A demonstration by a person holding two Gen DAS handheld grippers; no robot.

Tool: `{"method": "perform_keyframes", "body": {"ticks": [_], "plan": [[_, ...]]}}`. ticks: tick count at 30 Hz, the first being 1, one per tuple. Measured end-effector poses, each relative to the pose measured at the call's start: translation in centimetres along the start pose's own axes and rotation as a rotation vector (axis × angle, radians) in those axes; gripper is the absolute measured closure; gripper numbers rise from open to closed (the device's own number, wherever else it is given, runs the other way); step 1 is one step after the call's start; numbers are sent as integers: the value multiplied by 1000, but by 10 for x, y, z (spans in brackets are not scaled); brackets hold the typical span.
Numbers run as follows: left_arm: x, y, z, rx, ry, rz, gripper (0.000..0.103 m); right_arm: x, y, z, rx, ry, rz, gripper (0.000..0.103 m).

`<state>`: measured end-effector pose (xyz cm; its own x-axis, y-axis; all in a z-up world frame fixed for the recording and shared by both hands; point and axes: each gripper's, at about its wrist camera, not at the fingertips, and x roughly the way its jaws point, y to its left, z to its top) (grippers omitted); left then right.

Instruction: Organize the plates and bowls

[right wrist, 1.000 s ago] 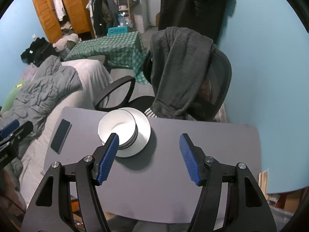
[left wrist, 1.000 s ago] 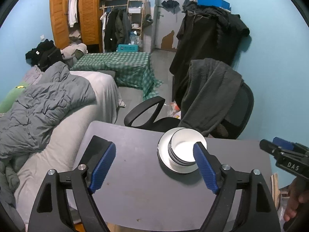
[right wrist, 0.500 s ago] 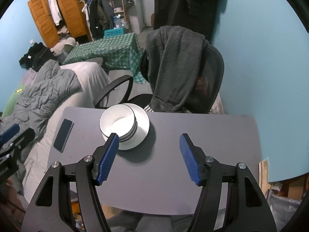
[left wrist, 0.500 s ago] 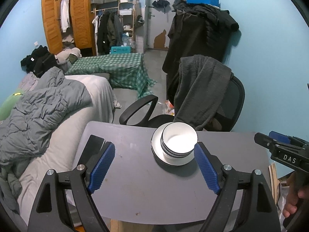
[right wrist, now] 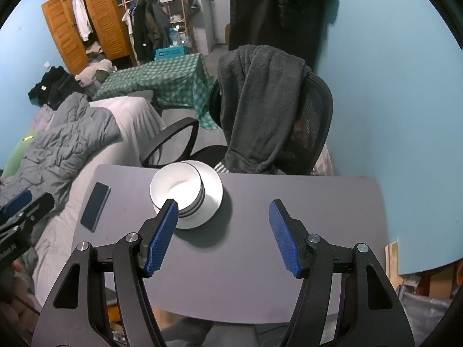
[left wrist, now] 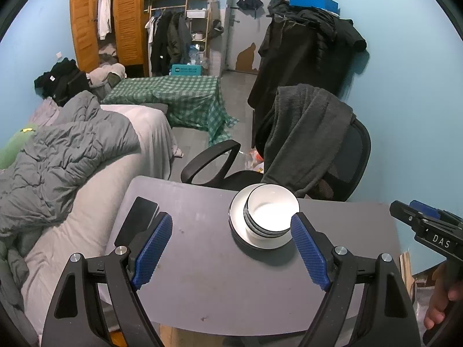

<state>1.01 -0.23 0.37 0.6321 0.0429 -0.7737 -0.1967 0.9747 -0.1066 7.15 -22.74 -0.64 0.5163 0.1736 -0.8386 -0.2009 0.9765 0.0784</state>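
A stack of white bowls (left wrist: 272,215) sits on a white plate (left wrist: 238,217) on the gray surface (left wrist: 220,283), close to its far edge and just in front of the black office chair (left wrist: 350,159). A black phone (left wrist: 136,221) lies flat on the surface, well to the left of the plate. The left claw (left wrist: 231,248) and the right claw (right wrist: 222,235) both hang over the surface on the near side of the plate, each spread wide with nothing in it.
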Motion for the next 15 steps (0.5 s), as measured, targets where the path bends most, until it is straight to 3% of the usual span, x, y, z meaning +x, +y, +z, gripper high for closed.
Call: {"method": "perform_keyframes", "body": {"ticks": [15], "plan": [[6, 4, 6, 10, 18, 9, 18, 5, -4, 8, 1, 7, -3, 39]]}}
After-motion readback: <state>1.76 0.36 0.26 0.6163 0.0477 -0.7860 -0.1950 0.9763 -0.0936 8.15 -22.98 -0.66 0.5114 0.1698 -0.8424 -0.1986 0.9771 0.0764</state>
